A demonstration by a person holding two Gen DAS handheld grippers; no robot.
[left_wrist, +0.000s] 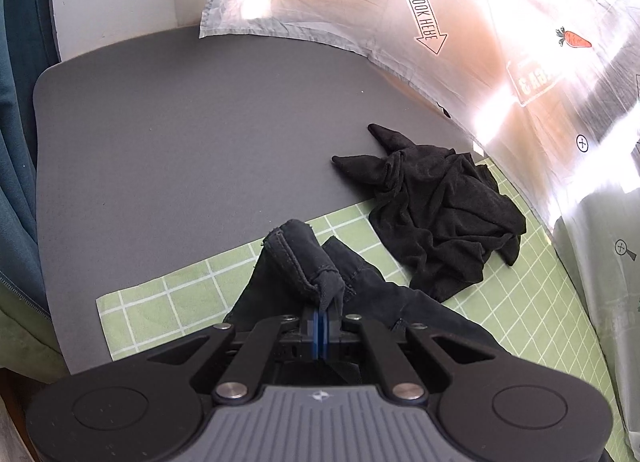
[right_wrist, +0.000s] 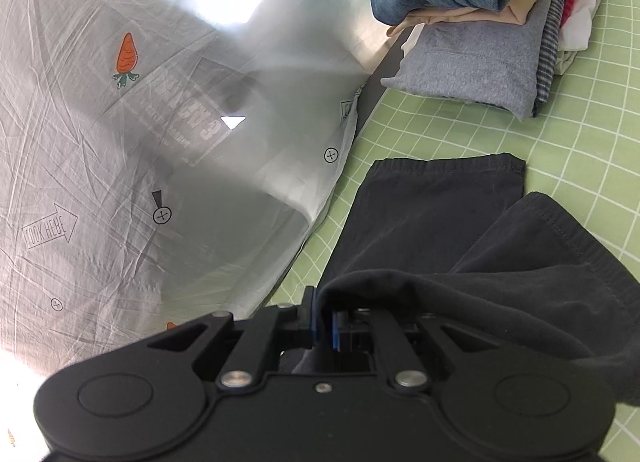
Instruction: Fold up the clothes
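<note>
The left claw [left_wrist: 322, 320] is clenched on a hemmed edge of the dark shorts [left_wrist: 304, 270], low in the middle of the left view. The right claw [right_wrist: 324, 326] is likewise clamped on a fold of the same shorts [right_wrist: 440, 214], whose legs are spread flat toward the upper right of the right view, on the green checked cloth [right_wrist: 580, 150].

The step in hand is judged to be a fold, one end being carried over the other. It would be done well if both held points were kept level and drawn gently apart, so that the fabric is laid down taut and without a crease; the edges should be matched to the hems before anything is let go.

A crumpled black garment [left_wrist: 444, 218] is seen right of centre in the left view, partly on the grey mat [left_wrist: 180, 142], apart from the shorts. A folded stack [right_wrist: 480, 34] is seen at the upper right of the right view. A printed sheet [right_wrist: 120, 142] is hung behind.
</note>
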